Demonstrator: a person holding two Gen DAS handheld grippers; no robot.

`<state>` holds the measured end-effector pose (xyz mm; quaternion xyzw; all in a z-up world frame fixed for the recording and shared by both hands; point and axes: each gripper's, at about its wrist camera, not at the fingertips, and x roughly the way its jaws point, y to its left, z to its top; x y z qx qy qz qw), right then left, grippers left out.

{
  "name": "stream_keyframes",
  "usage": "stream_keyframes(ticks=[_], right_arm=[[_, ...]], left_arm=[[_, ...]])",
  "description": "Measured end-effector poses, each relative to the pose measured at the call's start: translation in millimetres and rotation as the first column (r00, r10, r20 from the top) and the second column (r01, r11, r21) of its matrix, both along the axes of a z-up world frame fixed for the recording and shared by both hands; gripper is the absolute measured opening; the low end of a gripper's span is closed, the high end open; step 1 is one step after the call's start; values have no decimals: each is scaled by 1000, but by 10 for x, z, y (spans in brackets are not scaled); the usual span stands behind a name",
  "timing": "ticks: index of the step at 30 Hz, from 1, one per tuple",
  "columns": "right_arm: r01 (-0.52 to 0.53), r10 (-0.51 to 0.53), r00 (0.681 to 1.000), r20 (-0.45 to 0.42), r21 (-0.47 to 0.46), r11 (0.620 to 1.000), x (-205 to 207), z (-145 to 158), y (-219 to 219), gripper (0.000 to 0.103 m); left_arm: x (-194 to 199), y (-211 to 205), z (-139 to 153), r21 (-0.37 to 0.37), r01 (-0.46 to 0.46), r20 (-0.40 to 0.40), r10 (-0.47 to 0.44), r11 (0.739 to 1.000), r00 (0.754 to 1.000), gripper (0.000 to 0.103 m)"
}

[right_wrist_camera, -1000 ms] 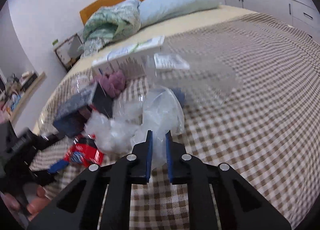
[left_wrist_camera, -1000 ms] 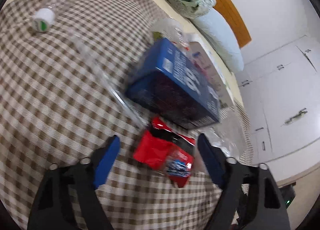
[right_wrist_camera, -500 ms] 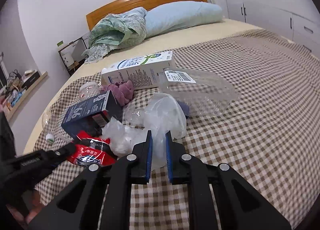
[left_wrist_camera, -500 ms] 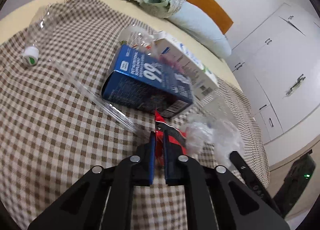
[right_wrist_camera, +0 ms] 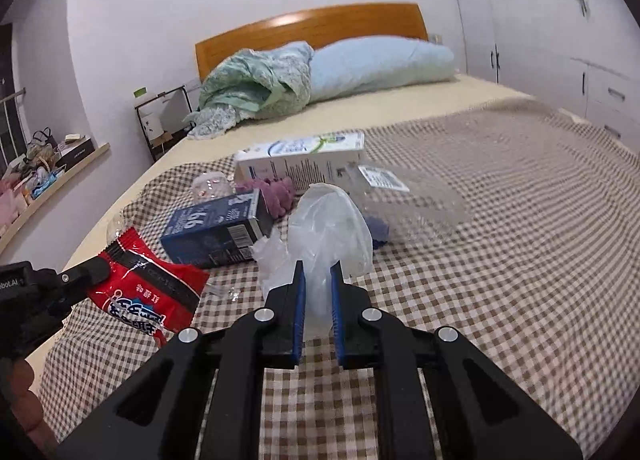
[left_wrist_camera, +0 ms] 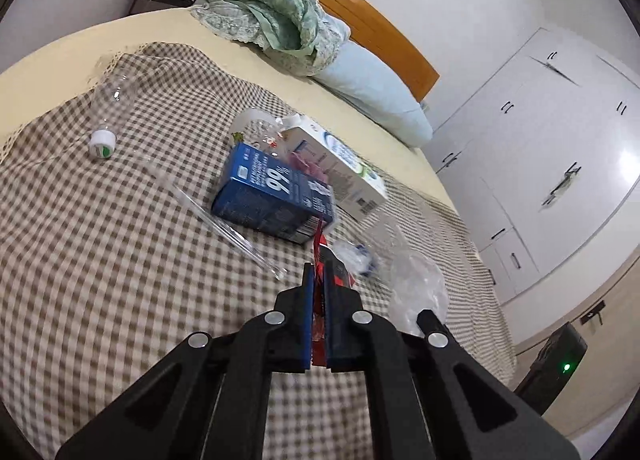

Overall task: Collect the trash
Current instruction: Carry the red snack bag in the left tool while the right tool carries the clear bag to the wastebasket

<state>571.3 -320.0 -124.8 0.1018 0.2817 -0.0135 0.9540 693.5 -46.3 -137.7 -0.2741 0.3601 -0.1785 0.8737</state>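
Brown-and-cream checked cloth [right_wrist_camera: 500, 260] covers the near part of a bed with a pale yellow sheet, a wooden headboard [right_wrist_camera: 312, 30], a light blue pillow [right_wrist_camera: 380, 60] and a crumpled green quilt [right_wrist_camera: 256, 84]. White wardrobe doors [left_wrist_camera: 560, 148] line the wall beside the bed, and a low shelf [right_wrist_camera: 52, 176] with clutter runs along the opposite wall.

Trash lies scattered on the cloth: a dark blue carton [left_wrist_camera: 272, 196] on its side, a white carton [right_wrist_camera: 300, 160] just behind it, a clear plastic bottle [left_wrist_camera: 106, 116] with a white cap well apart near the cloth's edge, a clear plastic tray [right_wrist_camera: 412, 200] and a purple lump [right_wrist_camera: 276, 192] between the cartons.

Left tongs [left_wrist_camera: 316, 300] are closed tight on a red snack wrapper [right_wrist_camera: 148, 288], which hangs lifted off the cloth, seen edge-on in the left wrist view. Right tongs [right_wrist_camera: 318, 300] are nearly closed, pinching a crumpled clear plastic bag [right_wrist_camera: 332, 228] that rises between the blue pads [right_wrist_camera: 299, 300], just in front of the blue carton and the tray.
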Motion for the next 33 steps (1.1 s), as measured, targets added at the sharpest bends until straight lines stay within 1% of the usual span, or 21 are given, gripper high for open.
stream_keyframes(ticks=[2, 4, 5, 7, 8, 10, 13, 15, 17, 18, 20, 22, 24, 25, 27, 29, 31, 32, 33], right_arm=[[21, -21, 1000, 6, -16, 1000, -209, 25, 22, 12], [41, -41, 999, 0, -28, 999, -398, 11, 27, 12], [49, -49, 999, -11, -23, 999, -562, -27, 9, 12], [59, -60, 998, -32, -5, 998, -752, -91, -34, 12], [68, -67, 996, -51, 16, 998, -907, -140, -87, 12], [81, -79, 995, -60, 40, 996, -1100, -162, -151, 12], [104, -101, 994, -43, 65, 992, -1440, -96, -270, 12], [124, -122, 992, -26, 74, 990, -1689, -27, -392, 12], [146, -145, 989, -12, 60, 988, -1921, 26, -543, 12], [160, -160, 987, -10, 39, 986, -2035, 50, -638, 12], [195, -195, 981, -3, -4, 981, -2264, 86, -870, 12], [243, -243, 970, 0, -46, 969, -2534, 142, -1201, 12], [286, -288, 958, -7, -78, 955, -2763, 157, -1491, 12], [314, -317, 948, -10, -97, 944, -2925, 166, -1694, 12], [351, -356, 934, -19, -123, 928, -3208, 139, -1975, 12], [401, -408, 912, -38, -124, 908, -3562, 64, -2330, 12], [431, -439, 896, -67, -106, 896, -3826, -66, -2581, 12], [452, -459, 883, -93, -88, 888, -3985, -185, -2734, 12], [473, -477, 870, -123, -65, 879, -4130, -322, -2869, 12]], left_arm=[[-154, -44, 22, 1, 4, 14, -4, 1000, 1000, 1], [-278, -95, 42, 29, 8, 26, -8, 1000, 1000, 1], [-374, -133, 40, 48, 13, 31, -15, 999, 999, 1], [-545, -226, 19, 91, 23, 38, -26, 996, 999, 1], [-628, -277, 22, 113, 28, 44, -34, 993, 998, 1], [-828, -362, 4, 132, 47, 52, -54, 990, 997, 1], [-1186, -515, -32, 156, 83, 58, -93, 984, 994, 1], [-1416, -618, -68, 199, 88, 65, -102, 976, 993, 1], [-1611, -733, -94, 242, 94, 64, -112, 966, 992, 1], [-1693, -783, -82, 252, 97, 68, -118, 963, 991, 1], [-1895, -913, -13, 247, 117, 88, -142, 962, 986, 1], [-2099, -1104, 44, 222, 152, 99, -177, 963, 979, 1], [-2229, -1298, 46, 202, 185, 82, -205, 962, 975, 1], [-2294, -1449, 18, 195, 212, 58, -227, 958, 972, 1], [-2403, -1750, -58, 193, 259, 15, -266, 946, 964, 1], [-2553, -2123, -162, 205, 328, -33, -328, 922, 944, 1], [-2706, -2495, -265, 226, 395, -82, -386, 891, 919, 1], [-2799, -2718, -339, 245, 434, -116, -418, 867, 901, 1], [-2867, -2875, -401, 261, 458, -137, -437, 850, 889, 1]])
